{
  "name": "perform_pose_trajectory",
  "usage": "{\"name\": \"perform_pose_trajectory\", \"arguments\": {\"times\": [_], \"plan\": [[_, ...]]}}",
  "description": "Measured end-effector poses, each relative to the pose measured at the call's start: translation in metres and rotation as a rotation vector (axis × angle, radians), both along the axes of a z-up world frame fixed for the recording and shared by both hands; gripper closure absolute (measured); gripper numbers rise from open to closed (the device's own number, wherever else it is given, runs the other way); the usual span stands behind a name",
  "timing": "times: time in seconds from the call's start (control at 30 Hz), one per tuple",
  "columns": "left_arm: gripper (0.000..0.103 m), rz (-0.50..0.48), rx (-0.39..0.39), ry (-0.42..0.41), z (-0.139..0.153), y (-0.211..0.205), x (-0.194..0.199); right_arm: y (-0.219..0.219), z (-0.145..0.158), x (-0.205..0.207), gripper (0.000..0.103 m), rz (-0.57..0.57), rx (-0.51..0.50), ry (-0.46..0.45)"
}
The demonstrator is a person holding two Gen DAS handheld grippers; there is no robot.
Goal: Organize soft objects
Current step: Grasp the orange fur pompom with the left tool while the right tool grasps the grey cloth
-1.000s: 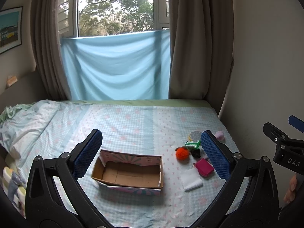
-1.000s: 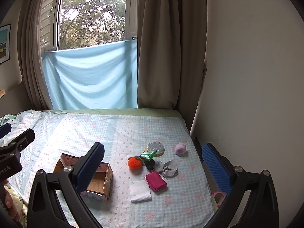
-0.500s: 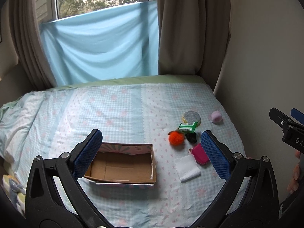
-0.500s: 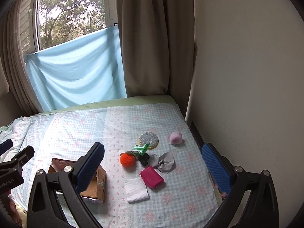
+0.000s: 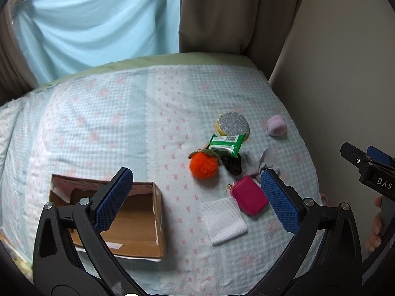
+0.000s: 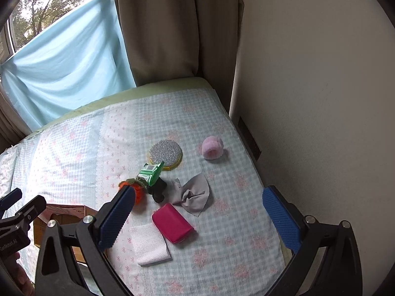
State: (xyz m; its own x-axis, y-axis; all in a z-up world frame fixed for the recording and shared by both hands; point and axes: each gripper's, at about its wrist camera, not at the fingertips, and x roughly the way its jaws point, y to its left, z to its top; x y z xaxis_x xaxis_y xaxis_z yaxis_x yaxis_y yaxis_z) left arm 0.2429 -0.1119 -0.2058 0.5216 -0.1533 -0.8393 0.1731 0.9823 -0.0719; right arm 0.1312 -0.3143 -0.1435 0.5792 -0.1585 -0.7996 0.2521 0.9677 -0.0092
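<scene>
Soft things lie on the bed: an orange pom-pom (image 5: 204, 165), a green packet (image 5: 226, 144), a black item (image 5: 233, 166), a grey cloth (image 6: 195, 193), a magenta pouch (image 6: 172, 222), a white folded cloth (image 6: 149, 244), a glittery round pad (image 6: 166, 153) and a pink puff (image 6: 212, 147). An open cardboard box (image 5: 133, 222) sits to their left and looks empty. My left gripper (image 5: 197, 202) is open above the box and cloth. My right gripper (image 6: 197, 215) is open above the pouch and grey cloth. Both are empty.
The bed (image 5: 98, 123) has a pale blue checked cover. A wall (image 6: 308, 98) runs close along its right edge. Brown curtains (image 5: 234, 12) and a blue sheet (image 5: 98, 24) hang at the far end.
Both grippers have moved forward and tilted down toward the bed; the items now look larger and nearer. The jaws stay open. Nothing on the bed has moved.
</scene>
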Motion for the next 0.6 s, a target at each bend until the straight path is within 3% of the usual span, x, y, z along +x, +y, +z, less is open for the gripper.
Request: {"name": "perform_pose_trajectory", "arguments": {"times": [0.33,0.6], "plan": [[0.000,0.079,-0.054,0.153,-0.145,-0.030,0.085,-0.023,-0.138,0.073,0.001,-0.024,0.076,0.162],[0.001,0.060,0.014,0.188,-0.230,-0.049,0.120,-0.022,-0.230,0.105,0.001,-0.075,0.153,0.223]]}}
